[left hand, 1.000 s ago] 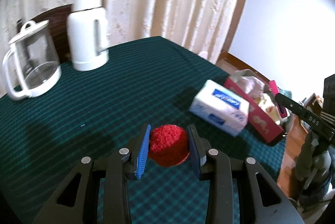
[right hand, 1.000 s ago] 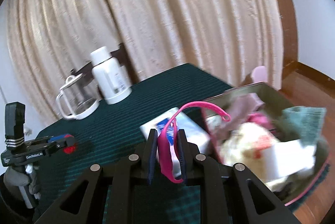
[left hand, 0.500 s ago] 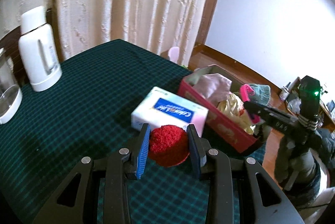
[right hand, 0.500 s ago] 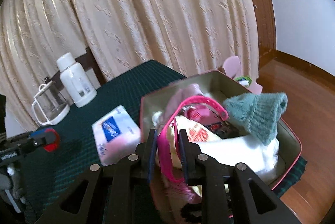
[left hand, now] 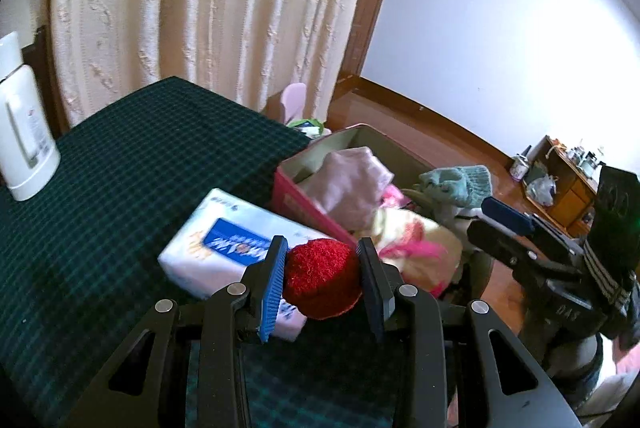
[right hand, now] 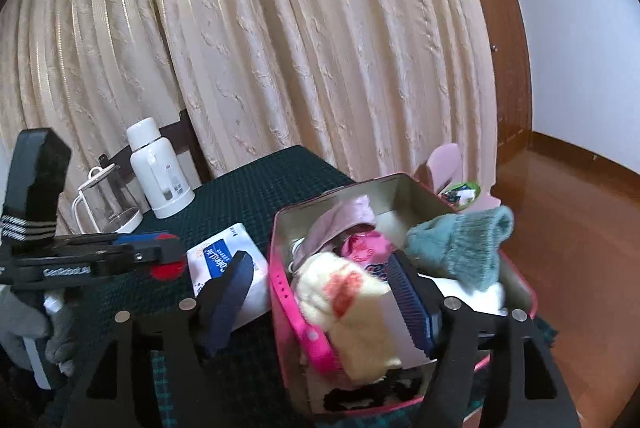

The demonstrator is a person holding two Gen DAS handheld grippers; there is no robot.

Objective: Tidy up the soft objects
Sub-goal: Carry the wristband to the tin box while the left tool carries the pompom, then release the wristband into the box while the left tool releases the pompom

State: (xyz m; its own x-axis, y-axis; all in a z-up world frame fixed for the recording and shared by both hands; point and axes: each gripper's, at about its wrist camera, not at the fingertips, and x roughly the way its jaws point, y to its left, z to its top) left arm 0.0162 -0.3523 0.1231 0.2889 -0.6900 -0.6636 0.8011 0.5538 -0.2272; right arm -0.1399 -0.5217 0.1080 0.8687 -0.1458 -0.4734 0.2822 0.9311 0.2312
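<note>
Soft things, a fuzzy red pom-pom (left hand: 322,282) and a pink rubbery strap (right hand: 298,312), are what the two grippers are handling at a pink-walled metal box (right hand: 520,292).

Left wrist view: the left gripper (left hand: 323,286) clenches the pom-pom between its blue pads, as it did a second ago. Then the table was mostly bare ahead of it; now the white tissue pack (left hand: 224,242) lies just under the fingers and the box is close beyond, so the pom-pom looks nearly at its drop-off. The right gripper (left hand: 506,224) shows at the box's far side, but its jaws are unreadable from here.

Right wrist view: the right gripper (right hand: 320,302) is opening its jaws. A second ago they pinched the strap; now it lies free over the box's near wall beside a yellow plush (right hand: 348,304), touching neither pad, so that item reads as delivered. Only this view shows the box's inside, the teal knit piece (right hand: 460,244), the white thermos (right hand: 160,172) and glass jug (right hand: 106,202).
</note>
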